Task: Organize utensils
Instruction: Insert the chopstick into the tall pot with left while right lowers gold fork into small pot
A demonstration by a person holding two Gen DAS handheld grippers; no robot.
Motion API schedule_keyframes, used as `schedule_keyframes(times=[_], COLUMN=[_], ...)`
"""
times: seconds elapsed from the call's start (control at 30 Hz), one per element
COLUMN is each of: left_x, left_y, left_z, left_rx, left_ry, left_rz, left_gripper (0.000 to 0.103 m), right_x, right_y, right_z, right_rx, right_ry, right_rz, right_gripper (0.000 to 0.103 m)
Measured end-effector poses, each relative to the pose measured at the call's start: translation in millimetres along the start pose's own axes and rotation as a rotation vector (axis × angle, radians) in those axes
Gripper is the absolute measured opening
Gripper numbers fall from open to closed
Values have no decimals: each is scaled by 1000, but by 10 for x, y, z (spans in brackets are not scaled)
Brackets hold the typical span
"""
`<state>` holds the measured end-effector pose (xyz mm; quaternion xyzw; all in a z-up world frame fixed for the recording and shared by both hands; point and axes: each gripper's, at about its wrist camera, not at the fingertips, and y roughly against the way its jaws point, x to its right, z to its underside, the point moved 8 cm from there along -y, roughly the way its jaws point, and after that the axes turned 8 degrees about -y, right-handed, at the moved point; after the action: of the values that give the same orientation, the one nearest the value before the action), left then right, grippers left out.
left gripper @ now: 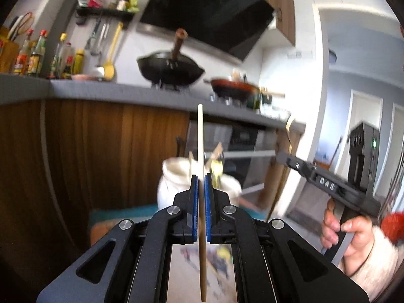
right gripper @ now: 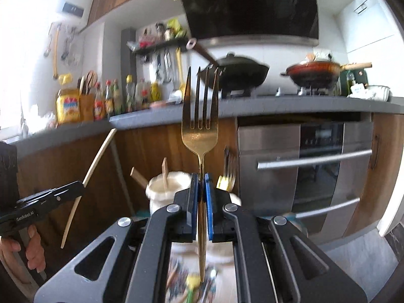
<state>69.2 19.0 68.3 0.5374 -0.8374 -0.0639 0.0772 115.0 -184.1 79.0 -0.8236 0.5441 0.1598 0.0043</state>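
Note:
My left gripper point(left gripper: 201, 176) is shut on a thin wooden chopstick point(left gripper: 200, 136) that stands upright between its blue pads. My right gripper point(right gripper: 201, 176) is shut on a gold fork point(right gripper: 200, 116), tines up. Both hover just in front of a white utensil pot point(left gripper: 174, 176), which also shows in the right wrist view point(right gripper: 161, 189) and holds wooden sticks and yellow-handled cutlery point(right gripper: 226, 176). The left gripper with its chopstick point(right gripper: 96, 171) shows at the left of the right wrist view; the right gripper body point(left gripper: 328, 184) shows at the right of the left wrist view.
A grey counter point(right gripper: 252, 106) runs behind with a black wok point(right gripper: 242, 73), a red pan point(right gripper: 313, 73) and sauce bottles point(right gripper: 113, 98). A steel oven point(right gripper: 303, 166) sits below. More utensils lie blurred under the grippers point(right gripper: 192, 285).

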Motion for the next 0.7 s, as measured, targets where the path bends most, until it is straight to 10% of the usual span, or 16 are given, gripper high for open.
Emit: schedule_keyframes(times=[0.2,0.7], left_x=[-398,-636], left_y=[-312,-1543], left_z=[-455,-483], left_rx=[159,158], left_ry=[92,158], left_rz=[-1,-37], left_gripper=[5,5], right_x=[120,489], right_y=[-252,-816], right_z=[-413,-386], right_rx=[92,90], right_ry=[-61,-163], right_rz=[0,-45], right_gripper=[6,6])
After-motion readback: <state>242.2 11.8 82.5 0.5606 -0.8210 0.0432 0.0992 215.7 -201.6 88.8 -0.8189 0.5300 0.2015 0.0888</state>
